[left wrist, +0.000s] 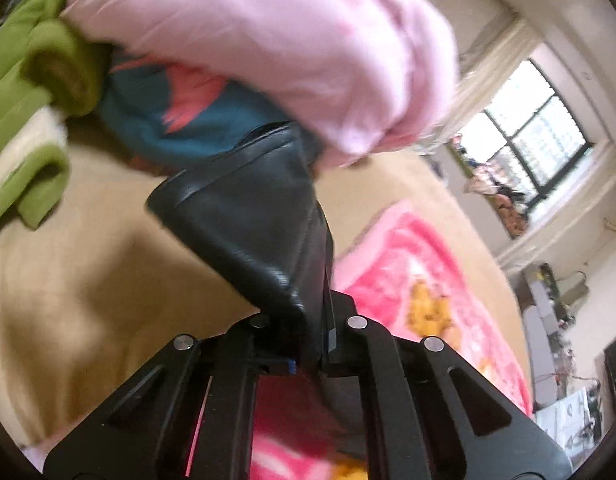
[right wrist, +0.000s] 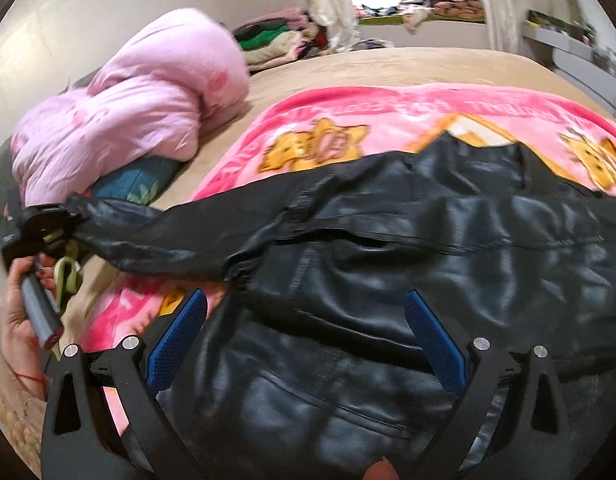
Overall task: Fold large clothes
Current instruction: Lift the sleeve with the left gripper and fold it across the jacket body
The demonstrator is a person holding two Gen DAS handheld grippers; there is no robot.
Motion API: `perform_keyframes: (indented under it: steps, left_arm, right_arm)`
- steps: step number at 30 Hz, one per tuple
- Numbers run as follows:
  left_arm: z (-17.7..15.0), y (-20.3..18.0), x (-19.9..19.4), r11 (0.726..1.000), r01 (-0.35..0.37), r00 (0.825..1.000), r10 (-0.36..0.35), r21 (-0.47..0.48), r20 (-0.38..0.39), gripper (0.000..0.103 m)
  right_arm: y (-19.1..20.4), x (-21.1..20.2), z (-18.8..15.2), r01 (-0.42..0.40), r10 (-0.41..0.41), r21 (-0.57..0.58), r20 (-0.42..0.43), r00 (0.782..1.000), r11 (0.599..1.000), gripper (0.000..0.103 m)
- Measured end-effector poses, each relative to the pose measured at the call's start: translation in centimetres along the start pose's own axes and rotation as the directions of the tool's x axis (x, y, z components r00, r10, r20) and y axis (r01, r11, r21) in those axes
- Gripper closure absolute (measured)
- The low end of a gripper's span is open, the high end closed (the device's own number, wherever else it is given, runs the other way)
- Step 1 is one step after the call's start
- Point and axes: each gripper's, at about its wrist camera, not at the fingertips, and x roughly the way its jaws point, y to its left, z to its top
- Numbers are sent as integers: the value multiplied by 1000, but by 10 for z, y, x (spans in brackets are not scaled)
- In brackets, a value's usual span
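Black leather jacket (right wrist: pixel 388 260) lies spread across the pink blanket (right wrist: pixel 388 120) on the bed (right wrist: pixel 388 64). Left claw (left wrist: pixel 312 344) is pressed together, pinching the cuff of the jacket sleeve (left wrist: pixel 244 216), held raised off the bed. Right claw (right wrist: pixel 304 340) is spread wide above the jacket body, gripping nothing. Pink quilt (right wrist: pixel 128 108) sits heaped beside the blanket.

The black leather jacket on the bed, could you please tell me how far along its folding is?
Early stage. Done: the jacket lies spread on the pink blanket. In hand: the left gripper is shut on the sleeve cuff, with the sleeve stretched out sideways. The right gripper hovers open over the jacket body. Left: no fold is visible yet, so both sleeves and the body remain.
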Motion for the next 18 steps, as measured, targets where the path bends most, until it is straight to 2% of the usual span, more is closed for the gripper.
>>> perform_keyframes:
  steps: [5, 8, 11, 18]
  left_arm:
    - [-10, -58, -25, 990, 113, 993, -116, 88, 27, 102]
    - [-24, -96, -38, 972, 183, 982, -189, 148, 26, 102]
    - [-39, -135, -44, 944, 272, 961, -276, 188, -6, 102]
    - [-79, -199, -55, 876, 388, 921, -384, 288, -73, 102]
  right_arm:
    - [-30, -19, -7, 47, -47, 49, 11, 999, 998, 5]
    - [-47, -31, -11, 74, -75, 74, 13, 997, 994, 5]
    - [-63, -46, -16, 94, -97, 102, 27, 995, 990, 5]
    - [-96, -77, -23, 143, -152, 146, 47, 987, 979, 5]
